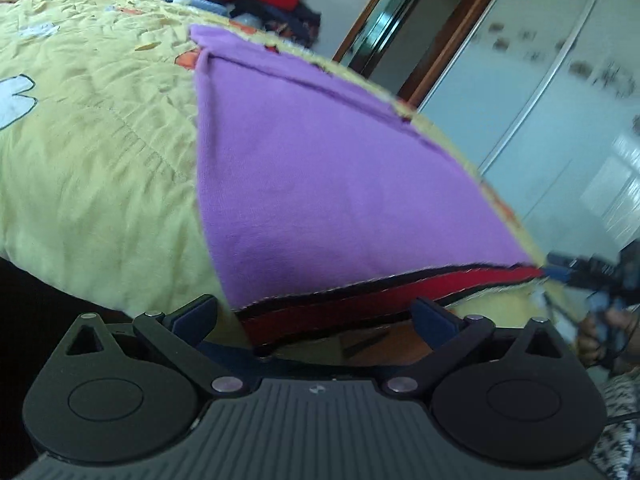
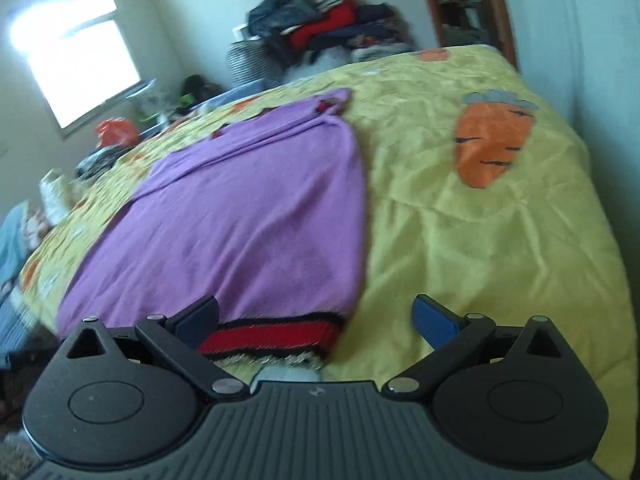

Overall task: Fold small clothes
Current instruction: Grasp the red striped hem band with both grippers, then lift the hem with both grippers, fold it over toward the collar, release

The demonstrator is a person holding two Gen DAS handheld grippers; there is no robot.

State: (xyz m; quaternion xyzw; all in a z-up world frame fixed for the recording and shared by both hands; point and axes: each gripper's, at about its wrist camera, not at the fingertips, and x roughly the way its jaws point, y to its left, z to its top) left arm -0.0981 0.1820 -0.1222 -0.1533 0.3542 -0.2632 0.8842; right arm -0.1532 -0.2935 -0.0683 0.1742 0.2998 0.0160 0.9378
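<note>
A purple knit garment [image 1: 320,168] lies flat on the yellow bedspread [image 1: 100,152], its red and black striped hem [image 1: 360,304] toward me. My left gripper [image 1: 316,312] is open, with the hem's left corner between the spread fingers. In the right wrist view the same garment [image 2: 248,216] lies ahead, and my right gripper [image 2: 316,316] is open around the right corner of the hem [image 2: 276,338]. Neither gripper is closed on the cloth. The right gripper also shows at the right edge of the left view [image 1: 588,276], blurred.
The bedspread [image 2: 500,240] has a carrot print [image 2: 490,140]. A pile of clothes [image 2: 320,28] sits at the far end of the bed. A wardrobe [image 1: 540,80] and a doorway [image 1: 384,28] stand beside the bed. A window [image 2: 76,56] is at left.
</note>
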